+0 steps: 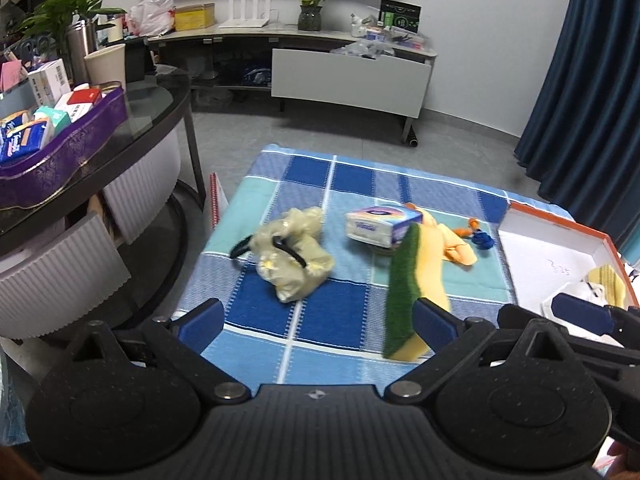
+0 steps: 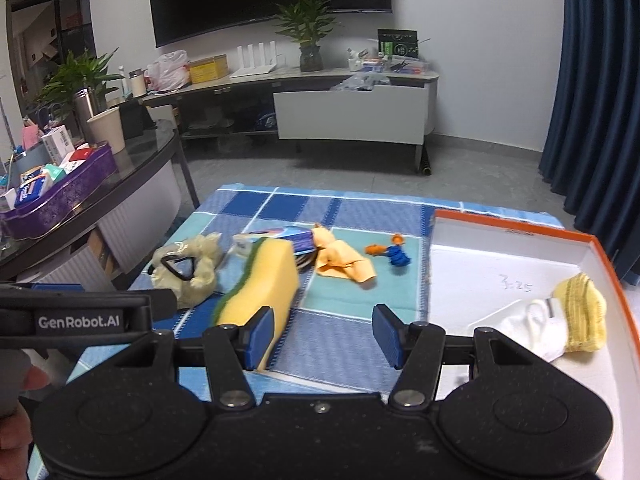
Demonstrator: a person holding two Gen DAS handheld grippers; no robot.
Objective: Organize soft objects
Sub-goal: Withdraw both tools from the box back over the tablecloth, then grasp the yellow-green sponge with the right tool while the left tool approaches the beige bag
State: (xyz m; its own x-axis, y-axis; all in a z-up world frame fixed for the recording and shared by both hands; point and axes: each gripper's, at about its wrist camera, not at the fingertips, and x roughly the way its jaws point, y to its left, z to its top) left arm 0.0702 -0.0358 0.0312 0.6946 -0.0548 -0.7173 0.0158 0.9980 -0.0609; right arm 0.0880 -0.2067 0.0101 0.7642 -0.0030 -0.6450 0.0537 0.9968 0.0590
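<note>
Both tongs are spread apart and grasp nothing. The left tongs hang over the checked cloth, with the yellow-and-green sponge beside their right finger, possibly touching. Only the right view, past the right tongs, shows the white sock and yellow knit cloth lying fully inside the orange-rimmed box.

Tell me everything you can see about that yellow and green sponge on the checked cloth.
The sponge is a thick yellow foam block with a dark green scouring layer along one face. It stands on a long edge on the blue checked cloth, leaning slightly, green side facing left. One blue finger pad of the right hand-held gripper sits in front of its near end; contact is unclear. Its far end reaches the tissue pack, an orange cloth beside it.
</note>
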